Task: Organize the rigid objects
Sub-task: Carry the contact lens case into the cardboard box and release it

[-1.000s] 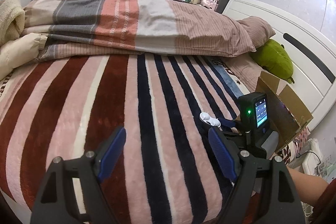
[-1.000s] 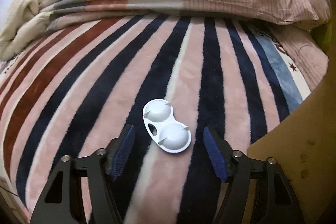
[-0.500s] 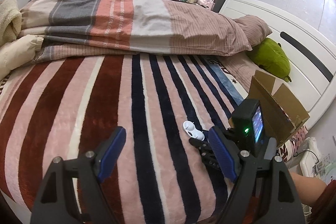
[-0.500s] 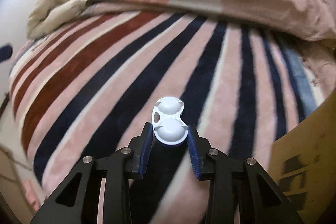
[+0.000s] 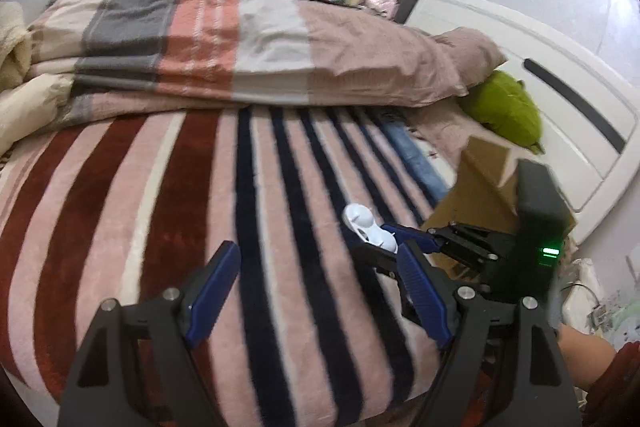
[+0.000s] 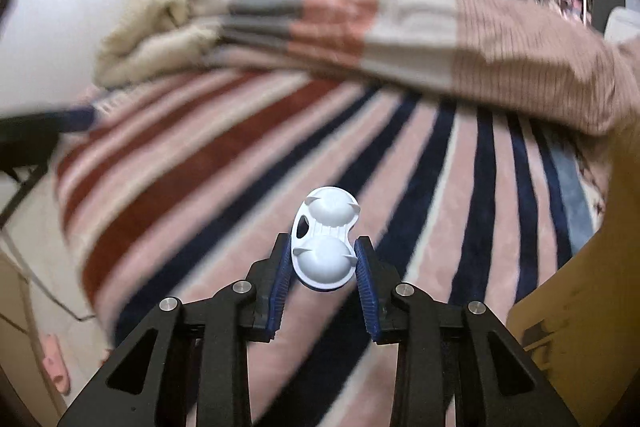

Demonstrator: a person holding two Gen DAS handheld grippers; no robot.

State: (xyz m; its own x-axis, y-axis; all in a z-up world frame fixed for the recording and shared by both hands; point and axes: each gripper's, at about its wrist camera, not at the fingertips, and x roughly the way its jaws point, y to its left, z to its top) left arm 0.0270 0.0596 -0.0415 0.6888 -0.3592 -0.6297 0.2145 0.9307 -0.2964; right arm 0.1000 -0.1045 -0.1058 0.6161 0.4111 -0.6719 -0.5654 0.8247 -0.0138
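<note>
- My right gripper (image 6: 322, 269) has its blue pads pinched on the near dome of the white plastic double-domed case (image 6: 325, 239), which I judge lifted off the striped plush blanket (image 6: 400, 155).
- My left gripper (image 5: 320, 291) hangs wide apart, holding nothing.
- Carry step: next I need to swing right, over the brown cardboard box (image 5: 480, 187), before letting go.

White double-cup tray (image 6: 325, 241) between hand-held gripper (image 6: 322, 269) fingers

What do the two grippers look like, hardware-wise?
Both match: the left gripper and right gripper have black angular frames with triangular cutouts, silver screw heads and ribbed blue finger pads. A black box with a green LED sits atop the right one.
</note>
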